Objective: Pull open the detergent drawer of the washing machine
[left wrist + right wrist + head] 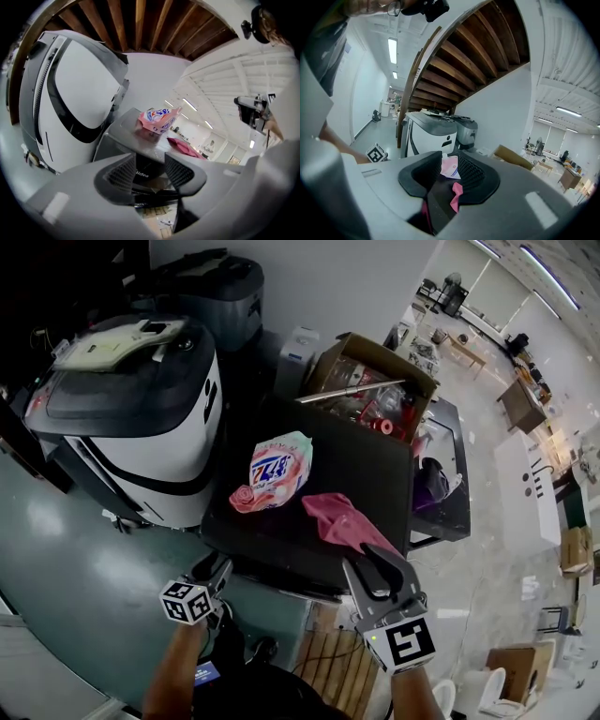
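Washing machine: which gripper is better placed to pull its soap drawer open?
Probably left. The left gripper is low, facing the front of the washing machine; the right gripper is over its top.

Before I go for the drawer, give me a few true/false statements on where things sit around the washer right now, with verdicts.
1. The pink detergent bag lies on top of the dark washing machine. True.
2. The pink cloth sits inside the cardboard box. False: it lies on the washer's top, just right of the bag.
3. The left gripper is clamped on the drawer. False: it is short of the washer's front, with nothing between its jaws.
4. A white-and-black machine stands to the washer's left. True.
5. The right gripper is close to the near end of the pink cloth. True.
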{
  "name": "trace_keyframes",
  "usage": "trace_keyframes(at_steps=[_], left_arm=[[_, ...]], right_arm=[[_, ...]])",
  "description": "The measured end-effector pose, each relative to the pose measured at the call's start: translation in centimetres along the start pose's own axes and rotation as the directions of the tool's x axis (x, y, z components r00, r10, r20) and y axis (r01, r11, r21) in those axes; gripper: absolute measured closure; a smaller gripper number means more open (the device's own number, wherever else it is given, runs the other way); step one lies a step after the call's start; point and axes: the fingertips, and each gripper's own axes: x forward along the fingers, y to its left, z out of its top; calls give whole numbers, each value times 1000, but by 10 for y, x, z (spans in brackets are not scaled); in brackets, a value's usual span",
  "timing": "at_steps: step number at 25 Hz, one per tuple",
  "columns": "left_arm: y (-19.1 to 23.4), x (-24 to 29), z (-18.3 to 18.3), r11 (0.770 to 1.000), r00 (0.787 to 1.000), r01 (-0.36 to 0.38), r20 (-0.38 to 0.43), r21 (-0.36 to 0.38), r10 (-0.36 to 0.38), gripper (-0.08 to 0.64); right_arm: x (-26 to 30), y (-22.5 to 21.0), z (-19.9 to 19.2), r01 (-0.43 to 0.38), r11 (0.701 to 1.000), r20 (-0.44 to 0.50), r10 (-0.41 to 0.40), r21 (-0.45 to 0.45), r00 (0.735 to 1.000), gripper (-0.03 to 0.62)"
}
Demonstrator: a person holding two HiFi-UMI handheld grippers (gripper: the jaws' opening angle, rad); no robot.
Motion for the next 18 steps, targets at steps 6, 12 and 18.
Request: trace_keyframes(at_steps=[6,12,18], left_arm=[[21,14,-27,989,998,25,-56,-147,-33,353],[31,29,-46,960,995,71,-53,-271,-89,324],[35,39,-57,936,991,107,-35,-336,-126,319]], right_arm=[[11,6,-7,-21,1000,-50,22,19,999,488],[21,9,-14,-24,999,-62,25,24,998,488],[28,12,-22,-22,999,-84,25,39,996,488]])
